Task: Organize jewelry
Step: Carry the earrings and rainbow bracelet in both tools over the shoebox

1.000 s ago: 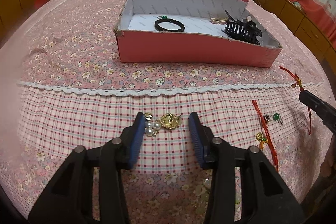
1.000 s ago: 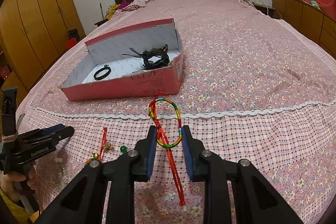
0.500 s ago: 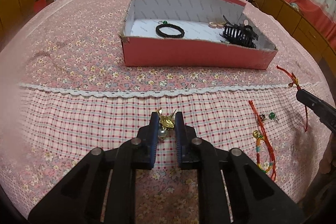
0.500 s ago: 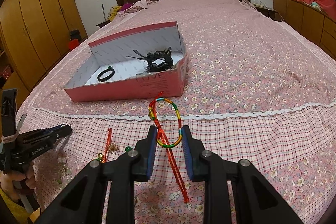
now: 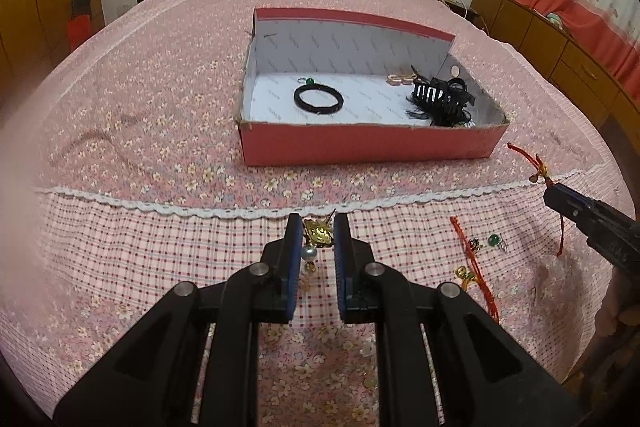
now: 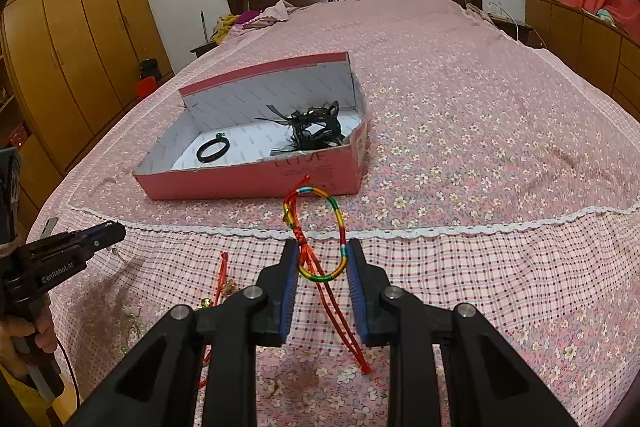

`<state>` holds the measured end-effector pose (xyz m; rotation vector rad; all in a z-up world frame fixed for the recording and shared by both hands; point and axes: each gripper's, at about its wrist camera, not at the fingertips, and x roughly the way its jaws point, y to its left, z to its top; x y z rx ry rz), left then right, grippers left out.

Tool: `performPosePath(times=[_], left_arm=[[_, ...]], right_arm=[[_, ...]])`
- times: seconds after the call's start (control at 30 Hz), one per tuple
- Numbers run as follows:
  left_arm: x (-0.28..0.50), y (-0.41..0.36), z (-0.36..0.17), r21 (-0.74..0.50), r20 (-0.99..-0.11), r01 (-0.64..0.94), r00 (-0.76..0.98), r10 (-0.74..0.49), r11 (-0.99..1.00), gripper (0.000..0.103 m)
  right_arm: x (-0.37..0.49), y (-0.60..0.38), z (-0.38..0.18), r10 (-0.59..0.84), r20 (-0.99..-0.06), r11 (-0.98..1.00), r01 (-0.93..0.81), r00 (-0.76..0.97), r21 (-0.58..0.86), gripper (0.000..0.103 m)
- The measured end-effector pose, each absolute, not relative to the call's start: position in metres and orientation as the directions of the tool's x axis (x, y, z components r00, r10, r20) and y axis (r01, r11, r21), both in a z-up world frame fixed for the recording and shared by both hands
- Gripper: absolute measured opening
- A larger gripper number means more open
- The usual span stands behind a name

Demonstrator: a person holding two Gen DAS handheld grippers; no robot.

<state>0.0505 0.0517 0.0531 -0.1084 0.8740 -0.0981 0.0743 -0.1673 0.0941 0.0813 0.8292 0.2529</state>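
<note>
Left gripper (image 5: 316, 239), raised since closing on brooch (image 5: 318, 233); right gripper (image 6: 323, 259) clamps bracelet (image 6: 320, 227); carry level to box (image 5: 360, 143).

White lettering reading "GenRobot AI" is seen on the side of the black left gripper (image 6: 106, 233) in the right wrist view. Faint handwriting that may read "LOVE" is made out on the near red wall of the open cardboard box (image 6: 256, 183); it is too pale to be read with certainty. A repeated grey print is seen on the box's white lining, but it is too small to be read.
</note>
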Motion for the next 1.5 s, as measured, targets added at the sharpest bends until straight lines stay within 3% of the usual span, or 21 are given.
performPosePath(times=[1.07, 1.5], left_arm=[[0.117, 0.036, 0.119, -0.099, -0.660, 0.110, 0.737, -0.148, 0.989, 0.007], [0.175, 0.041, 0.085, -0.078, -0.716, 0.081, 0.689, -0.113, 0.994, 0.007]], right_arm=[[0.125, -0.119, 0.135, 0.331, -0.681, 0.935, -0.323, 0.653, 0.145, 0.026], [0.190, -0.092, 0.116, 0.329, -0.742, 0.932, -0.325, 0.584, 0.158, 0.026]])
